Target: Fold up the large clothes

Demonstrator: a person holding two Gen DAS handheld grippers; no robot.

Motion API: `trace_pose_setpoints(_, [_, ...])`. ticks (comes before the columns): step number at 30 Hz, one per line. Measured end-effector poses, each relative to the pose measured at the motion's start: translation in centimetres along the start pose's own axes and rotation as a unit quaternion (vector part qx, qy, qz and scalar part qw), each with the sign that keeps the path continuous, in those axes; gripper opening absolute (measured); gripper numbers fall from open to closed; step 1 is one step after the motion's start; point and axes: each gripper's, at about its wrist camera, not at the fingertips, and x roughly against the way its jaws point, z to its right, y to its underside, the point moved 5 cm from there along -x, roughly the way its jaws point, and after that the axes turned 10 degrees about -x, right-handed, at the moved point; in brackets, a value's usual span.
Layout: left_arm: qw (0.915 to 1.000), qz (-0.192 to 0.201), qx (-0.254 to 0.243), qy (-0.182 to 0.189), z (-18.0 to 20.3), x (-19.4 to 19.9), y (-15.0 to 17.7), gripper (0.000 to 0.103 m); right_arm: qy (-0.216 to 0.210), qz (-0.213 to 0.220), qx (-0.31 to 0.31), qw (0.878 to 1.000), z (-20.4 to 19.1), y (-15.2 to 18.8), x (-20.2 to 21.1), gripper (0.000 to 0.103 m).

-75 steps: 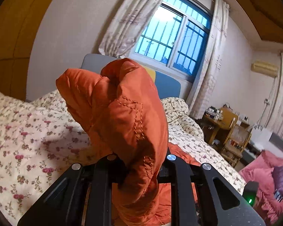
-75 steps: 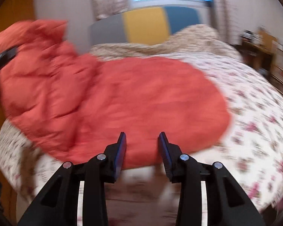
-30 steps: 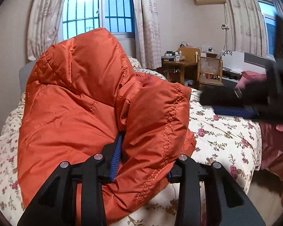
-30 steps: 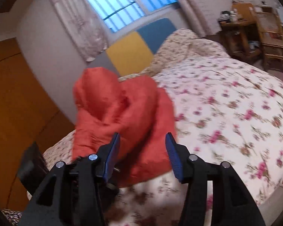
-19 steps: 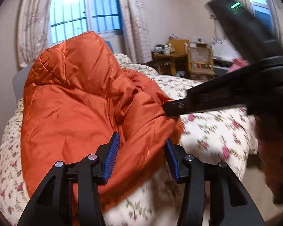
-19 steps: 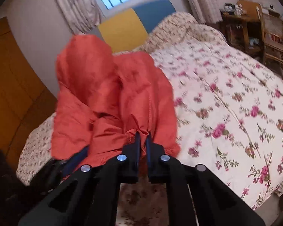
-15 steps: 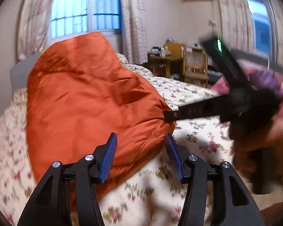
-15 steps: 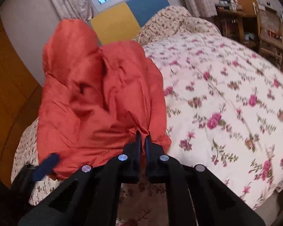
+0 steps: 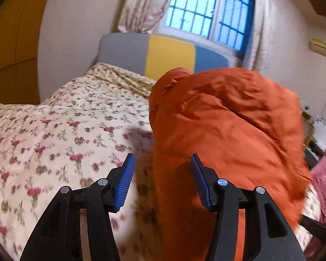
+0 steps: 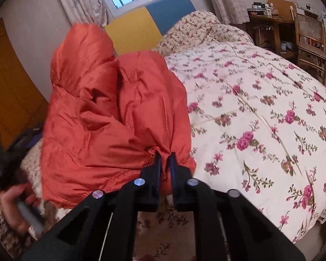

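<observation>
A bulky orange padded jacket point(image 10: 102, 117) lies bunched on the floral bed quilt point(image 10: 260, 113). My right gripper point(image 10: 165, 159) is shut on a gathered edge of the jacket at its near right corner. In the left wrist view the jacket point(image 9: 223, 126) rises as a tall mound at the centre and right. My left gripper point(image 9: 162, 174) is open and holds nothing; its right finger is in front of the jacket, its left finger over the quilt point(image 9: 54, 139).
A headboard with grey, yellow and blue panels point(image 9: 163, 52) stands under a barred window point(image 9: 204, 13). A wooden desk and chair point(image 10: 297, 28) stand at the far right. A wooden wardrobe point(image 10: 8, 82) is on the left. The person's hand point(image 10: 15, 204) is at lower left.
My left gripper has let go of the jacket, opened and swung left toward the quilt. My right gripper has closed on the jacket's edge and holds it.
</observation>
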Motion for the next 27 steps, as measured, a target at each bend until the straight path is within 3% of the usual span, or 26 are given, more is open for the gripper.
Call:
trace_pose_setpoints(3, [0.9998, 0.007, 0.018, 0.001, -0.2, -1.9, -1.2, 0.053, -0.011, 0.033, 0.011, 0.999, -1.0, -1.4, 2.1, 0.019])
trace_pose_setpoints(5, [0.9994, 0.016, 0.024, 0.02, 0.7, -2.2, -1.7, 0.053, -0.016, 0.06, 0.031, 0.998, -2.4, -2.6, 3.4, 0.019])
trace_pose_setpoints(9, [0.9989, 0.007, -0.017, 0.043, 3.9, -2.9, -2.5, 0.053, -0.056, 0.089, 0.074, 0.992, -6.6, -5.5, 4.6, 0.019])
trace_pose_setpoints(12, [0.9981, -0.016, -0.03, 0.052, 5.6, -3.4, -3.0, 0.053, -0.077, 0.088, 0.109, 0.987, -9.8, -7.3, 3.6, 0.019])
trace_pose_setpoints(16, [0.9959, -0.047, -0.044, 0.064, 7.2, -4.4, -3.7, 0.053, -0.07, 0.091, 0.132, 0.985, -12.5, -9.9, 1.0, 0.019])
trace_pose_setpoints(27, [0.9943, -0.072, -0.073, 0.032, 9.7, -5.5, -3.1, 0.053, -0.039, 0.079, 0.135, 0.987, -11.7, -13.0, -4.4, 0.019])
